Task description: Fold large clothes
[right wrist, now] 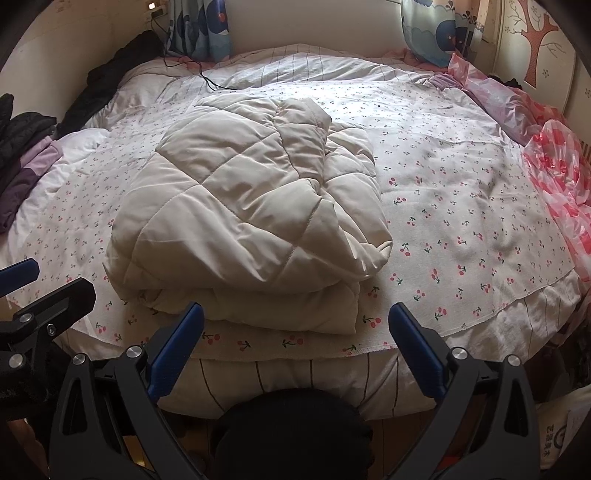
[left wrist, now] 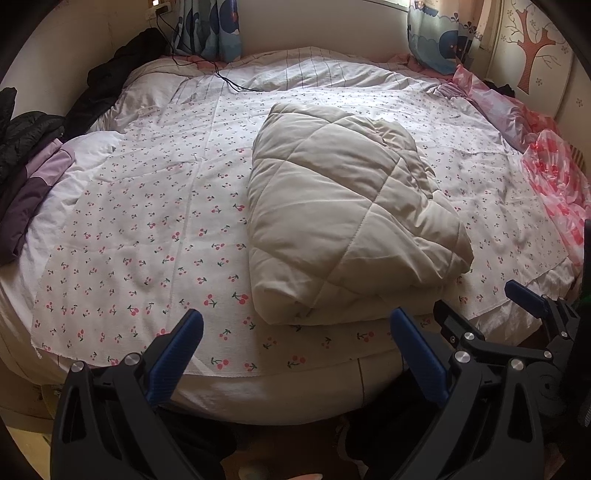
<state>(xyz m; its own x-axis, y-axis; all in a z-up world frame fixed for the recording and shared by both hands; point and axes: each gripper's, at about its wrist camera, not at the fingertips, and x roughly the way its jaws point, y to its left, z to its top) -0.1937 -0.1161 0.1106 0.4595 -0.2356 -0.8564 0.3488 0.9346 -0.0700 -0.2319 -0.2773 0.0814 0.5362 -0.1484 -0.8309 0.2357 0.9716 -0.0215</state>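
A beige quilted padded garment (left wrist: 347, 218) lies folded into a thick bundle on the cherry-print sheet (left wrist: 147, 229) near the bed's front edge. It also shows in the right wrist view (right wrist: 251, 221). My left gripper (left wrist: 295, 325) is open and empty, held back from the front edge, left of the bundle's near corner. My right gripper (right wrist: 295, 317) is open and empty, just in front of the bundle's near edge. The right gripper's fingers (left wrist: 524, 295) show at the right of the left wrist view.
Dark and purple clothes (left wrist: 26, 166) are piled along the bed's left side. Pink plastic bags (left wrist: 554, 184) lie on the right side. A black cable (left wrist: 229, 83) trails across the far end. Curtains (left wrist: 210, 29) hang behind. The cherry sheet also shows in the right wrist view (right wrist: 461, 221).
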